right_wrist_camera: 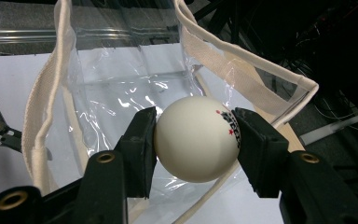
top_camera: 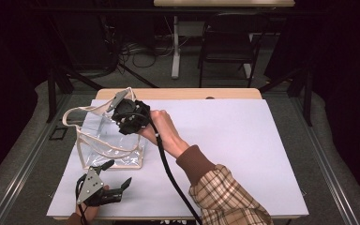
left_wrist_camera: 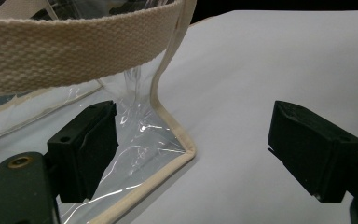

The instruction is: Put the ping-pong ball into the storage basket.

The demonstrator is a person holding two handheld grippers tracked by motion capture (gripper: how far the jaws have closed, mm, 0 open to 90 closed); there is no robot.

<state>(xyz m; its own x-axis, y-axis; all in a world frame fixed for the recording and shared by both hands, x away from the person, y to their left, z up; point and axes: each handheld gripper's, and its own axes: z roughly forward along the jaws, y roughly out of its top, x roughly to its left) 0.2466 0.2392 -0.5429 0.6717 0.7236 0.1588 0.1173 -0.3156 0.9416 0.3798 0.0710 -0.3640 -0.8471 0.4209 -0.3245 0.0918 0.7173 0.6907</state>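
A clear plastic tote bag (top_camera: 108, 140) with cream webbing trim and handles stands at the left of the white mat (top_camera: 229, 140). My right gripper (top_camera: 129, 118) hovers over the bag's open top, held by a hand in a plaid sleeve. In the right gripper view it (right_wrist_camera: 196, 135) is shut on a white ping-pong ball (right_wrist_camera: 191, 149) with red and black print, the bag's mouth (right_wrist_camera: 126, 79) right behind it. My left gripper (top_camera: 117, 173) rests open at the bag's near corner. In the left gripper view the jaws (left_wrist_camera: 191, 135) stand wide apart, with the bag's bottom corner (left_wrist_camera: 140, 154) by the left one.
The mat covers a wooden table (top_camera: 178, 93) with a metal frame around it. A black chair (top_camera: 229, 42), a white table leg (top_camera: 175, 51) and floor cables (top_camera: 136, 51) lie beyond the far edge. The right gripper's cable (top_camera: 168, 168) trails across the mat.
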